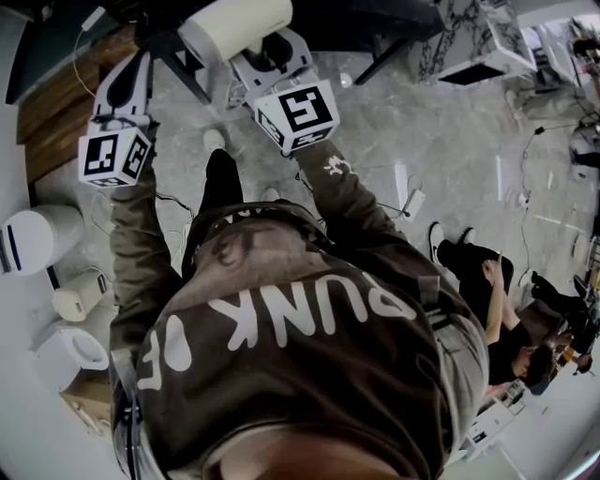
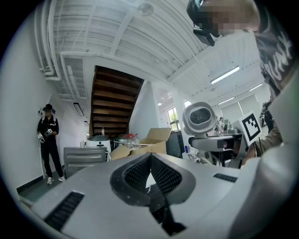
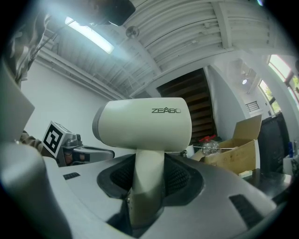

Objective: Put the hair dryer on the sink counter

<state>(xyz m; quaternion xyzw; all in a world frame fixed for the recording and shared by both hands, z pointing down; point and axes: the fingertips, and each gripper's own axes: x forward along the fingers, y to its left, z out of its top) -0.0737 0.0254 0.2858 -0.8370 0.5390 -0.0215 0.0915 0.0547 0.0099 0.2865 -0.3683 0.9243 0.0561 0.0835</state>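
The cream hair dryer (image 3: 142,126) stands upright with its handle between the jaws of my right gripper (image 3: 148,179), which is shut on it. In the head view the hair dryer (image 1: 239,26) sits at the top centre, above the right gripper (image 1: 270,58) and its marker cube. My left gripper (image 1: 127,80) is raised beside it at the left. Its pads (image 2: 161,175) meet at the tips with nothing between them. From the left gripper view the hair dryer (image 2: 200,119) shows end-on at the right. I see no sink counter for certain.
A person in black (image 2: 48,140) stands at the far left near a grey cabinet (image 2: 84,156), an open cardboard box (image 2: 149,140) and a dark staircase (image 2: 114,100). White appliances (image 1: 37,239) stand on the floor at my left. A seated person (image 1: 497,300) is at my right.
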